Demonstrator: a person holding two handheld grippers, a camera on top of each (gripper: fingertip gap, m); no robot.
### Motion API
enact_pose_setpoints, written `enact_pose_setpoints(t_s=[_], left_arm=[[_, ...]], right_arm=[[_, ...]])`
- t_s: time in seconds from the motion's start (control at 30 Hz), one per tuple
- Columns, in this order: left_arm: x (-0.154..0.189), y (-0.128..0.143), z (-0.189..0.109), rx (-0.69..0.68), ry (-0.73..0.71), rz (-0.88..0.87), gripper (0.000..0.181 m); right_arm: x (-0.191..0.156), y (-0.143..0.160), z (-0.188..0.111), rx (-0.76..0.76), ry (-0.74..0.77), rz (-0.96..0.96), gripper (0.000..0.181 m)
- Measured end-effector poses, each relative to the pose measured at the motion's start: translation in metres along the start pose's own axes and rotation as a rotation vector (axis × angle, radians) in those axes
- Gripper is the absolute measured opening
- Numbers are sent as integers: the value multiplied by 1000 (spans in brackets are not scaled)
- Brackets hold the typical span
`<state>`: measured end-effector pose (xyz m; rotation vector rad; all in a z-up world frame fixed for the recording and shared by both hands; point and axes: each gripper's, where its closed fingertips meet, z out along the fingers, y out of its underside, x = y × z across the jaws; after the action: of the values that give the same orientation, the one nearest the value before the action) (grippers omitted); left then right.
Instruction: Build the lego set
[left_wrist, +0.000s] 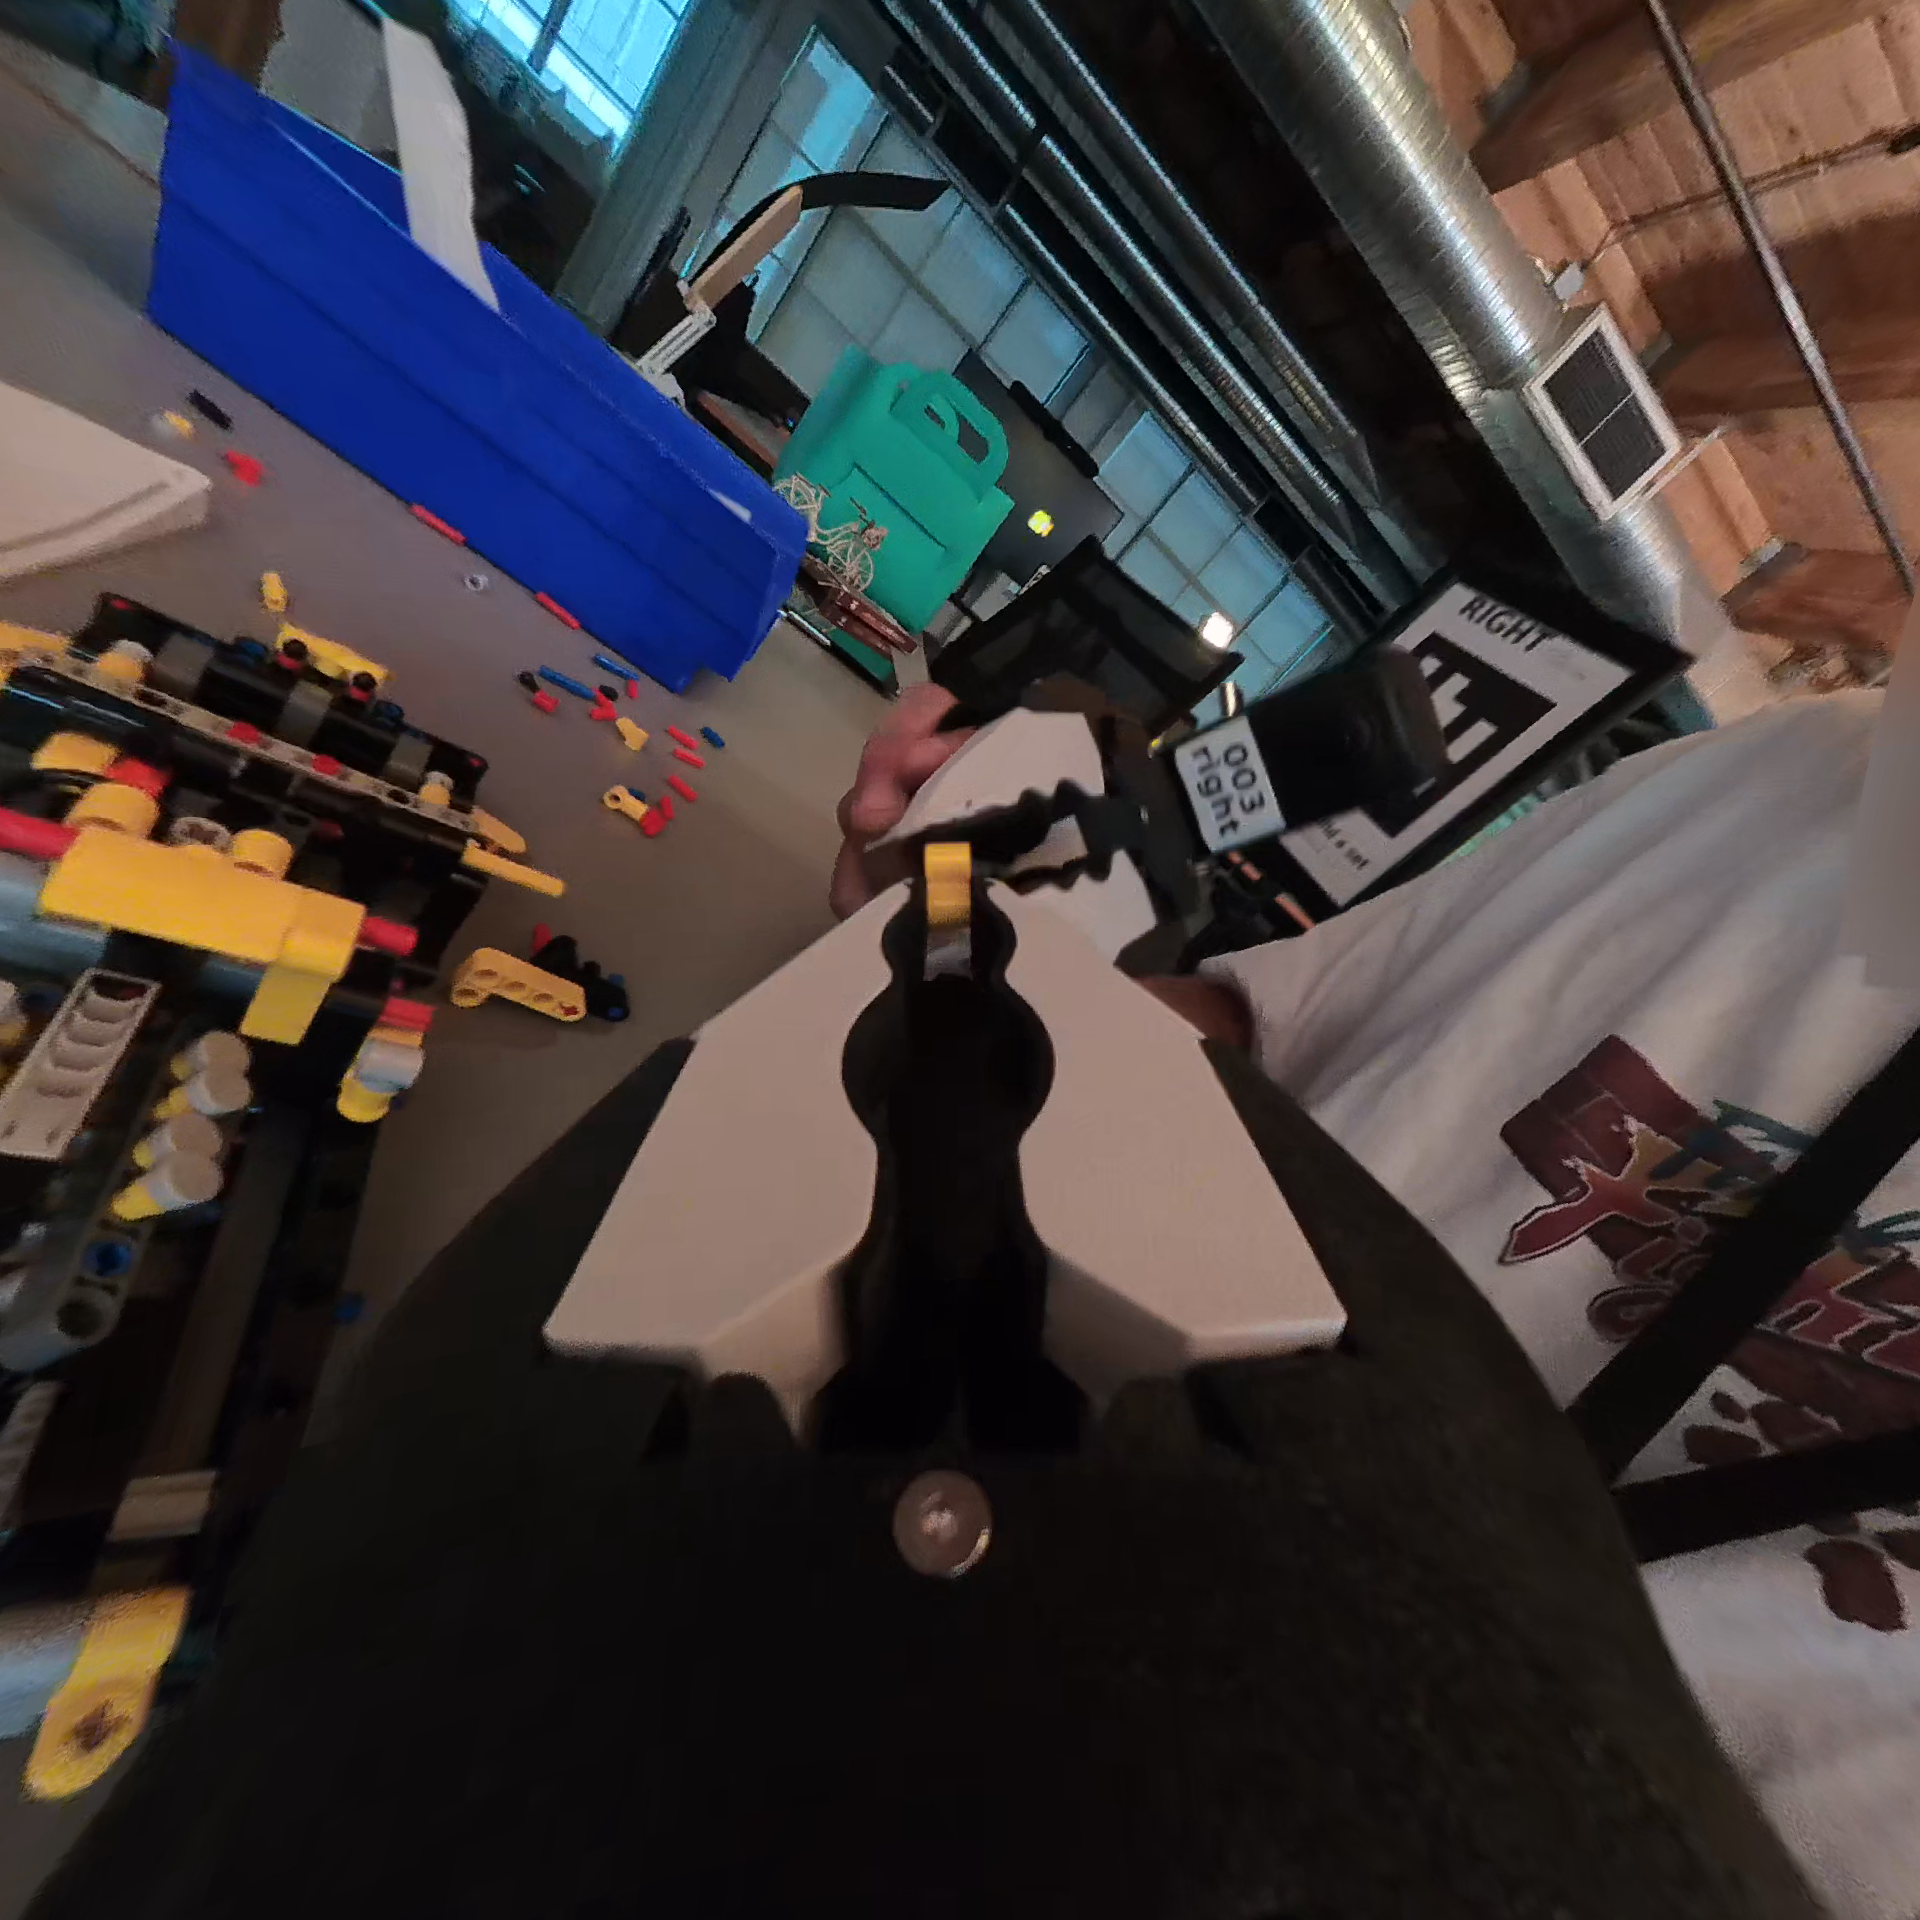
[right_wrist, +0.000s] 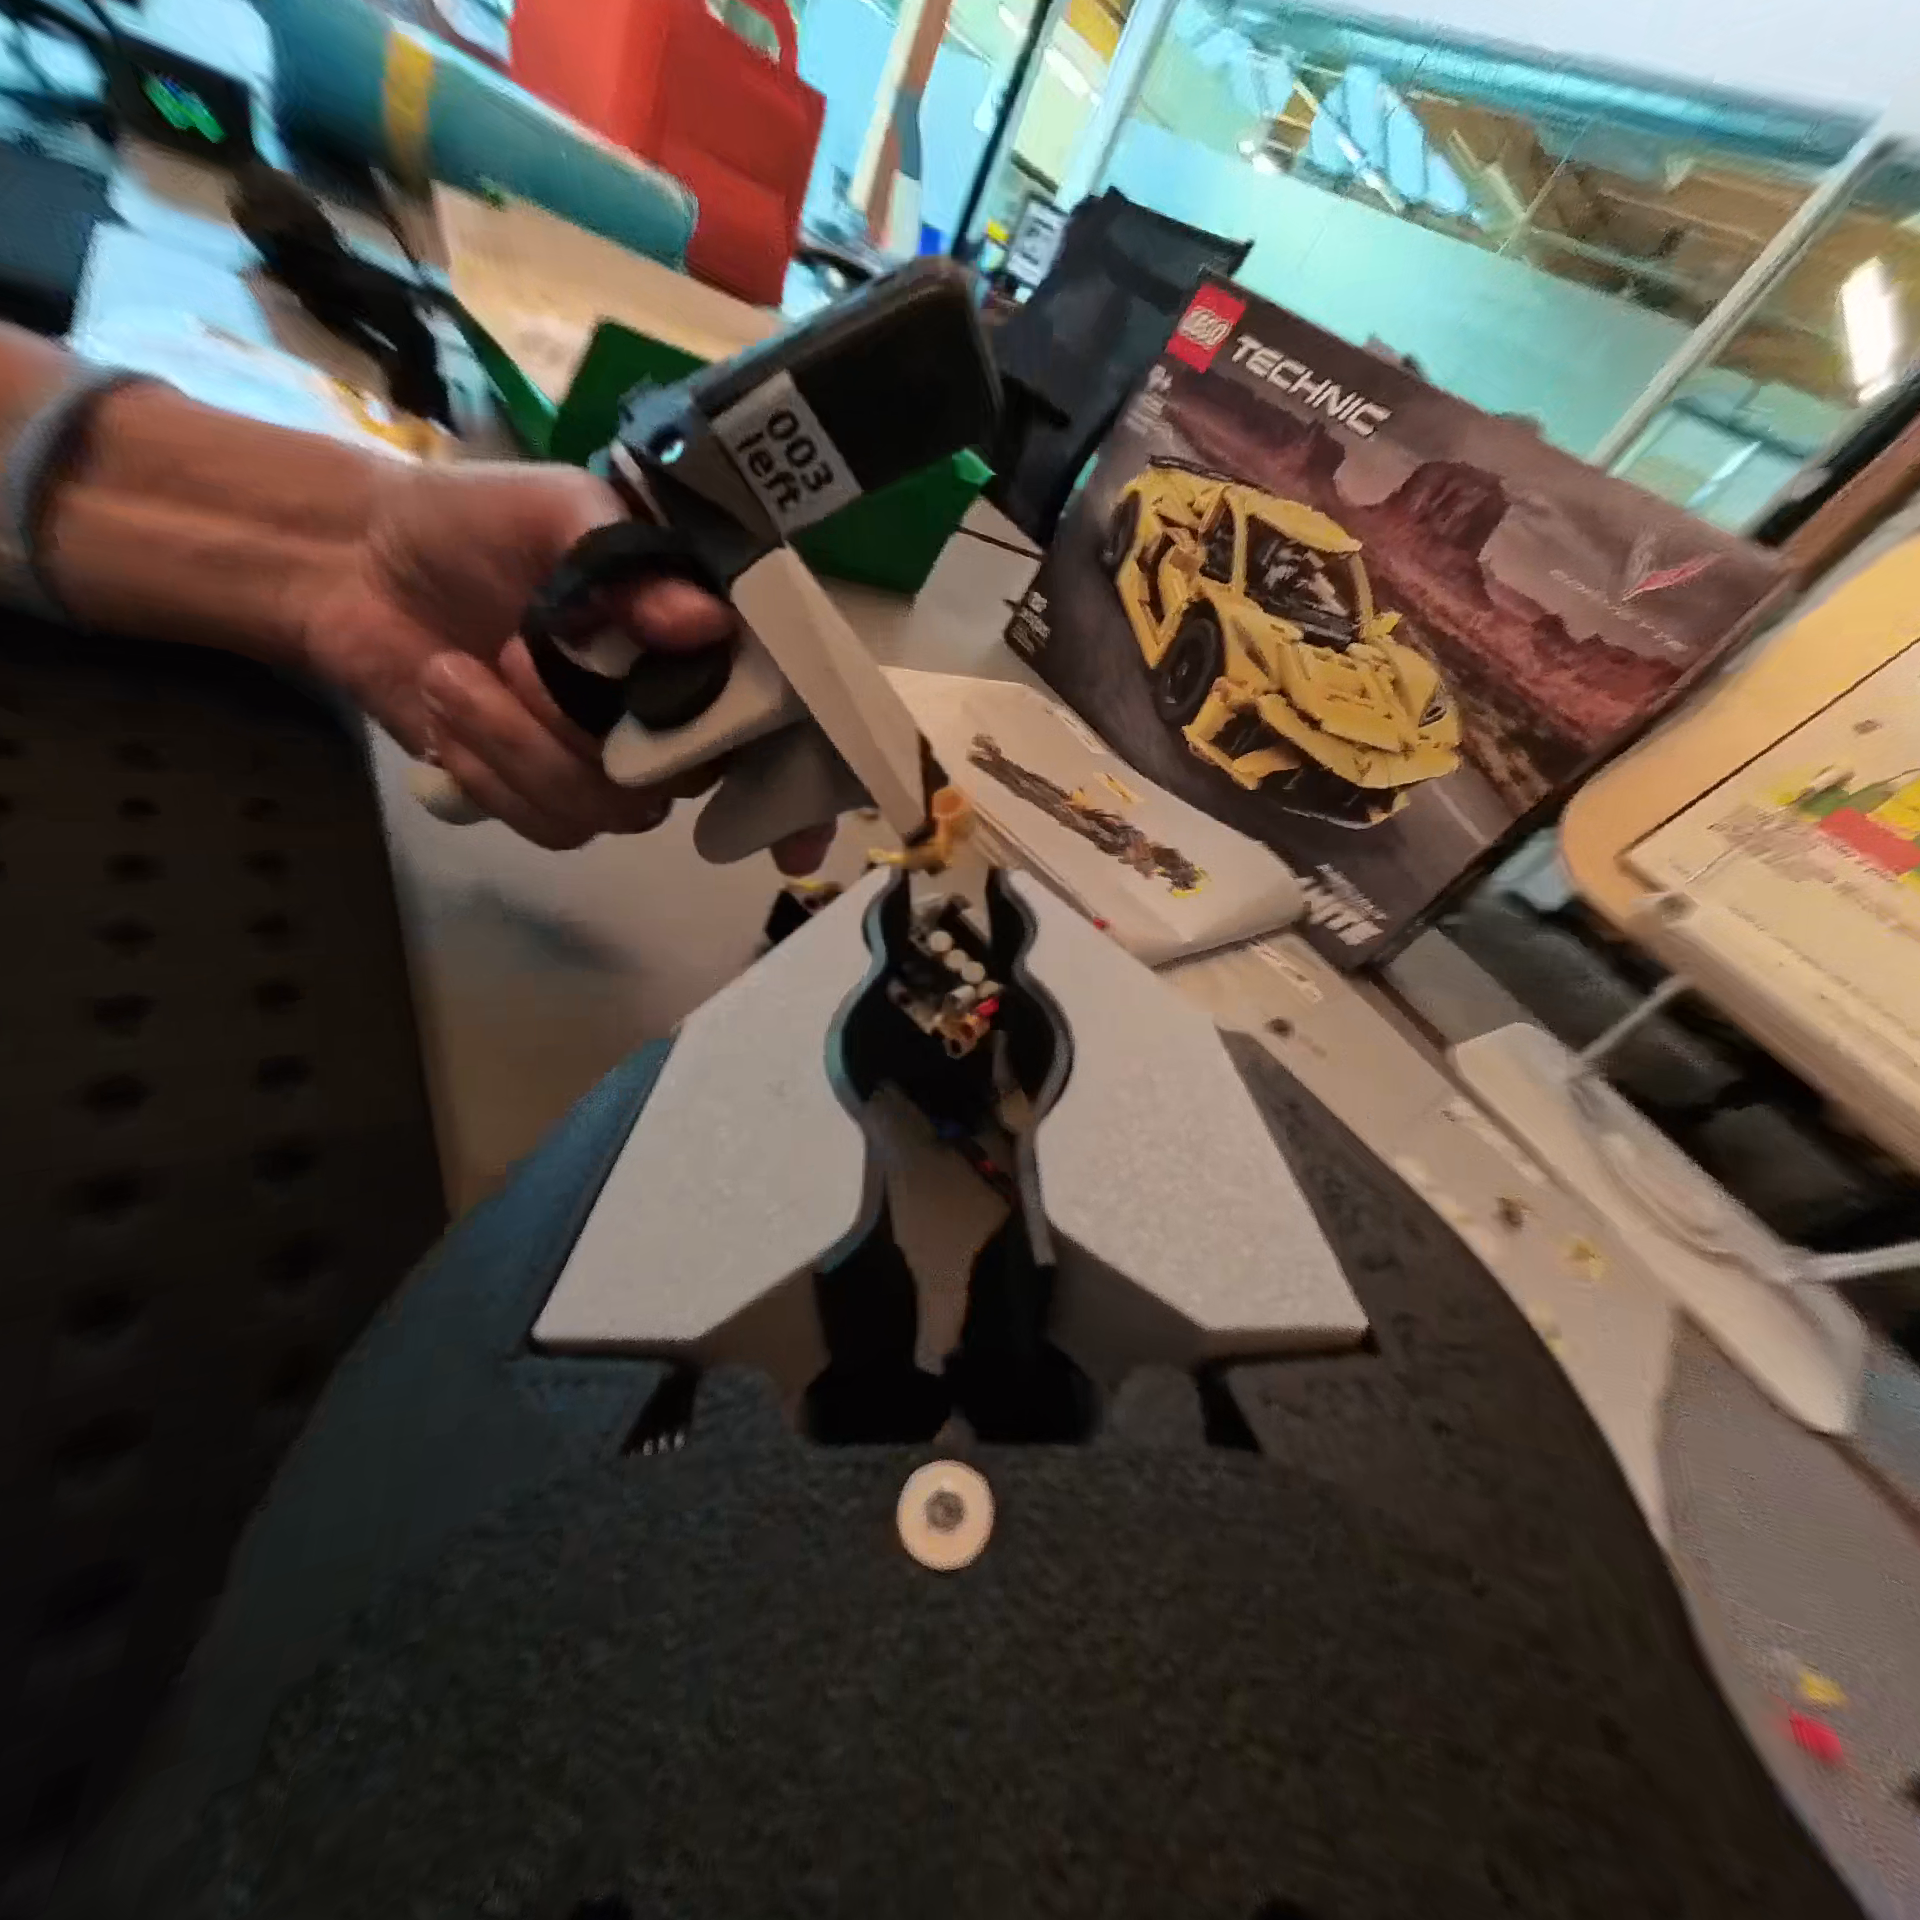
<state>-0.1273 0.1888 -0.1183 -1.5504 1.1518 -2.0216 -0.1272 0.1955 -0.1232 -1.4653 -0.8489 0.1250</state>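
My left gripper (left_wrist: 945, 894) is shut on a small yellow piece (left_wrist: 947, 883) and holds it in the air. My right gripper (right_wrist: 940, 878) meets it tip to tip, its jaws closed narrowly on the same yellow piece (right_wrist: 948, 816). In the left wrist view the right gripper (left_wrist: 935, 844) comes in from the right, held by a hand. In the right wrist view the left gripper (right_wrist: 925, 821) comes down from the upper left, also held by a hand. The black and yellow partly built car (left_wrist: 208, 883) lies on the table at the left, below both grippers.
Loose red, blue and yellow pieces (left_wrist: 634, 727) lie scattered on the grey table. A blue bin (left_wrist: 436, 384) stands behind them. The set's box (right_wrist: 1351, 613) and an open instruction booklet (right_wrist: 1091, 821) lie ahead of my right gripper. A person in a white shirt (left_wrist: 1558, 1039) is close on the right. Only a small space, under 4 cm, lies between the two pairs of fingers.
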Motion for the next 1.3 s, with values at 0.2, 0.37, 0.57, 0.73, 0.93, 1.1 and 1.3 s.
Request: enact_pose_setpoints(t_s=[0.2, 0.37, 0.57, 0.73, 0.93, 1.1, 1.3], left_arm=[[-24, 12, -16, -119, -171, 110, 8], [-22, 14, -13, -118, -147, 95, 8], [-14, 17, -9, -125, -89, 66, 8], [-9, 13, -13, -95, -38, 17, 8], [-11, 18, -11, -123, -48, 29, 8], [-9, 10, -15, -81, -19, -8, 8], [-8, 7, -17, -63, 7, -49, 8]], right_arm=[[-3, 44, -36, -210, -362, 457, 22], [-25, 88, -38, -427, -504, 455, 18], [-42, 102, -33, -477, -684, 179, 18], [-38, 104, -28, -425, -810, 44, 19], [-40, 107, -24, -408, -871, 18, 20], [-37, 111, -27, -411, -896, -10, 19], [-33, 111, -26, -392, -931, -36, 19]])
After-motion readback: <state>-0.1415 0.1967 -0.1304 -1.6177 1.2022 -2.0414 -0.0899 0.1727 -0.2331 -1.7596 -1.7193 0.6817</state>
